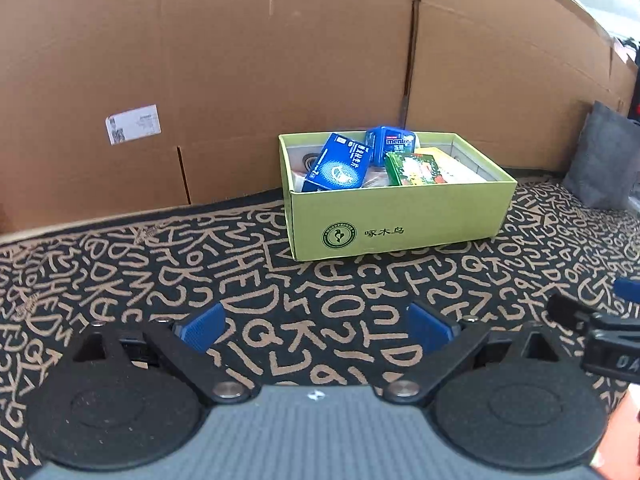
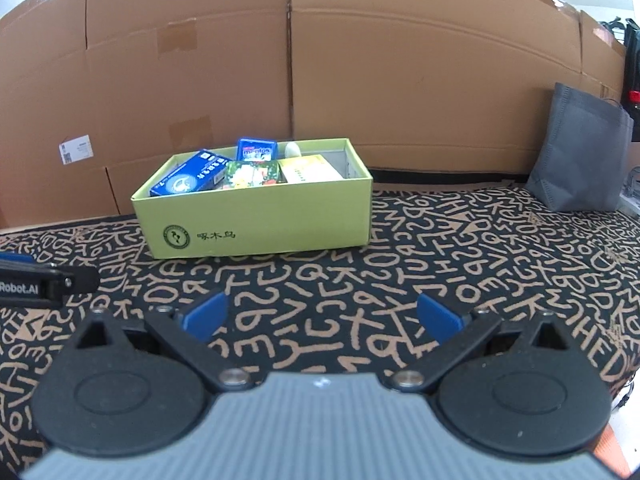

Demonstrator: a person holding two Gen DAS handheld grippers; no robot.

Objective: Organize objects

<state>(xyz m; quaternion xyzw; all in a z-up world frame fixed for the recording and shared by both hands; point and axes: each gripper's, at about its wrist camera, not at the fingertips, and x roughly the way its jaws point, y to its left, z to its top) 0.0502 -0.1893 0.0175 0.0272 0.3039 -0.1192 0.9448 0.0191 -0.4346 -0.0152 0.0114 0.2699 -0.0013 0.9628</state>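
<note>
A lime-green cardboard box (image 1: 400, 216) (image 2: 256, 220) stands on the patterned carpet against a wall of brown cartons. Inside lie a blue packet (image 1: 338, 168) (image 2: 188, 178), a blue Mentos tin (image 1: 394, 142) (image 2: 256, 150), a green printed packet (image 1: 414, 168) (image 2: 252, 174) and a yellow packet (image 2: 308, 170). My left gripper (image 1: 316, 328) hovers over the carpet in front of the box, open, nothing between its blue pads. My right gripper (image 2: 322, 318) is likewise open and empty, short of the box. Each gripper shows at the edge of the other's view.
Brown cartons (image 1: 240, 80) close off the back, one bearing a white label (image 1: 134, 124). A grey fabric bag (image 2: 580, 160) leans at the right. The black carpet with tan letters (image 1: 280, 280) lies between the grippers and the box.
</note>
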